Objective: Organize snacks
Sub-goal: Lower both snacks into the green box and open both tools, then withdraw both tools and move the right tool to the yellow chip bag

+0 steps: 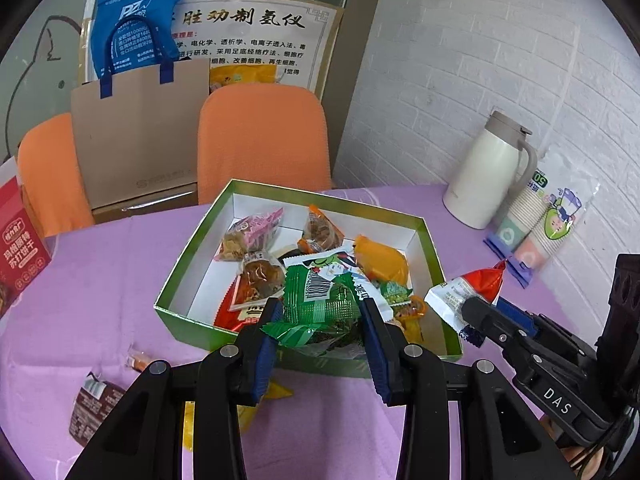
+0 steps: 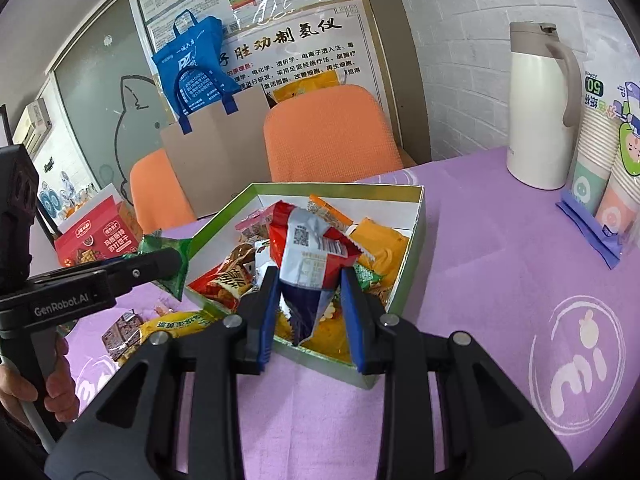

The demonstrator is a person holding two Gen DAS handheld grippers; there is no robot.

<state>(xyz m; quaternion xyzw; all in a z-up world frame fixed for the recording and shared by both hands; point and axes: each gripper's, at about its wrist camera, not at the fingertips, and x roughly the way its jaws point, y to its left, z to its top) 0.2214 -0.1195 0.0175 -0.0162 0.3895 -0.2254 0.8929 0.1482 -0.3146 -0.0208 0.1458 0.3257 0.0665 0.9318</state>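
Both tools grip snack packets over the green box

The left tool [image 1: 320, 316] pinches a green packet [image 1: 320, 304] and the right tool [image 2: 310, 300] a red-and-white packet [image 2: 308, 256], both at the near edge of the box [image 1: 192, 240] on the purple counter [image 2: 480, 280]; beyond stand orange chairs [image 1: 260, 136].

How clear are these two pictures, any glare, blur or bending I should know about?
Left wrist view: sharp in the middle, the green packet readable; dark round corners, and the box edges bow. Right wrist view: glare streaks on the plastic-covered poster; the jug leans from fisheye bending; the hand at the edge is dim.
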